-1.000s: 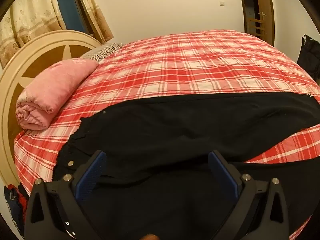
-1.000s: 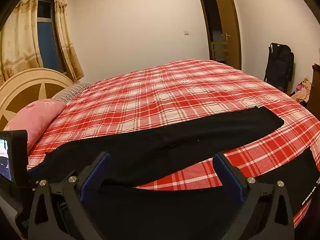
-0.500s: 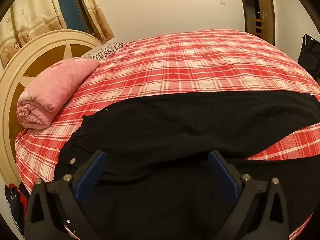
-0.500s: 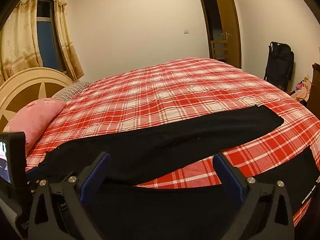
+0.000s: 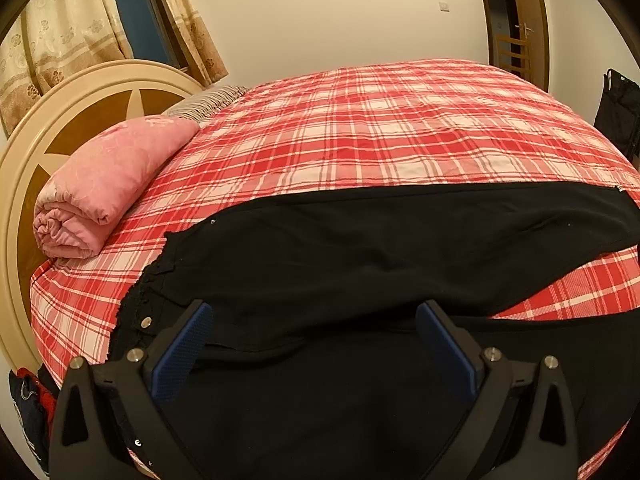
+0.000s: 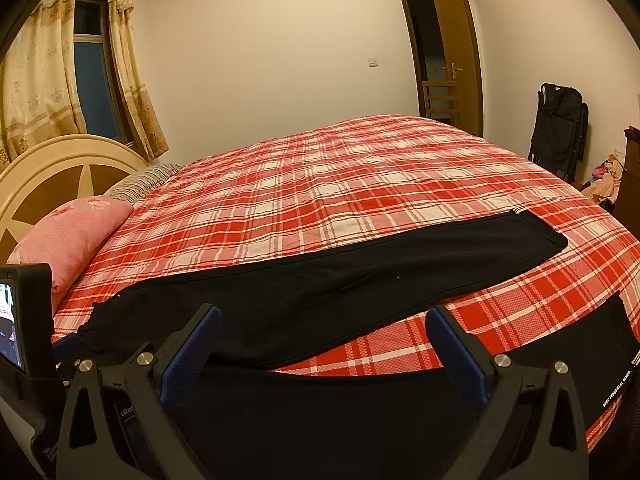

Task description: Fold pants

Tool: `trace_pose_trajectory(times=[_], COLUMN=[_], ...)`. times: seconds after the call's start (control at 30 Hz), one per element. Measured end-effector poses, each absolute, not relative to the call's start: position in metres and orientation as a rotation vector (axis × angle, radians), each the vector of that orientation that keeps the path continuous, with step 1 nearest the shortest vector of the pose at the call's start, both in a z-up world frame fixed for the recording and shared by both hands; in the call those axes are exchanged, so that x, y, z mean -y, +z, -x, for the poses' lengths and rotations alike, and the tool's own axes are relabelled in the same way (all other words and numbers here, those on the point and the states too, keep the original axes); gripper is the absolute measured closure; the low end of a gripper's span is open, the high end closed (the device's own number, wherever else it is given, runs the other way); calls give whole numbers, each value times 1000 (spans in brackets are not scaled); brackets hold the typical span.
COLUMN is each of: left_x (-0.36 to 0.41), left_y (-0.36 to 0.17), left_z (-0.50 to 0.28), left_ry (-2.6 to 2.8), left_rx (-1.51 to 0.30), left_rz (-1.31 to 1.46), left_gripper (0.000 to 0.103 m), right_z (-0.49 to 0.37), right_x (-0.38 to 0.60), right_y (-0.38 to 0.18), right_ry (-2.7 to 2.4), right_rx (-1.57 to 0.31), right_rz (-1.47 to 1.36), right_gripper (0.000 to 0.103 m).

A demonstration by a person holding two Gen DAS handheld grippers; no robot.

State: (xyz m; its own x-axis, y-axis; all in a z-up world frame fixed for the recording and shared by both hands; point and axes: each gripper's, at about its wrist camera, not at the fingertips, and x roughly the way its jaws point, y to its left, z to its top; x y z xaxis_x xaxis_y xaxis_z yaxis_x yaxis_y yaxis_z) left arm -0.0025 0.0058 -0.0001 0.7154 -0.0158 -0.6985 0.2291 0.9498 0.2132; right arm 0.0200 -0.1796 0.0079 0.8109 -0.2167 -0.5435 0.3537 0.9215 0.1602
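Observation:
Black pants lie spread flat on the red plaid bed, waistband at the left, legs running right. In the right wrist view the far leg stretches to its cuff at the right, and the near leg lies along the bed's front edge. My left gripper is open and empty, over the seat of the pants near the waistband. My right gripper is open and empty, over the near leg around the crotch gap.
A rolled pink blanket lies at the headboard on the left, with a striped pillow behind it. The left gripper's body and screen show at the left of the right wrist view. A door and a black bag stand beyond the bed.
Both views have drifted slightly; the pants sit a little higher in the left wrist view. Both grippers stay open and the pants have not moved.

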Motion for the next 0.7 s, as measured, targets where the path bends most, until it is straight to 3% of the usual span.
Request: trace_pose_trajectory(times=[0.7], left_x=[0], left_y=[-1], left_z=[7], left_ry=[-137], left_rx=[-768], left_rz=[-282], left_gripper=[0], right_z=[-24], right_x=[176], right_y=[6], right_ry=[-313], right_rx=[-573], right_rz=[-245], right_gripper=[1])
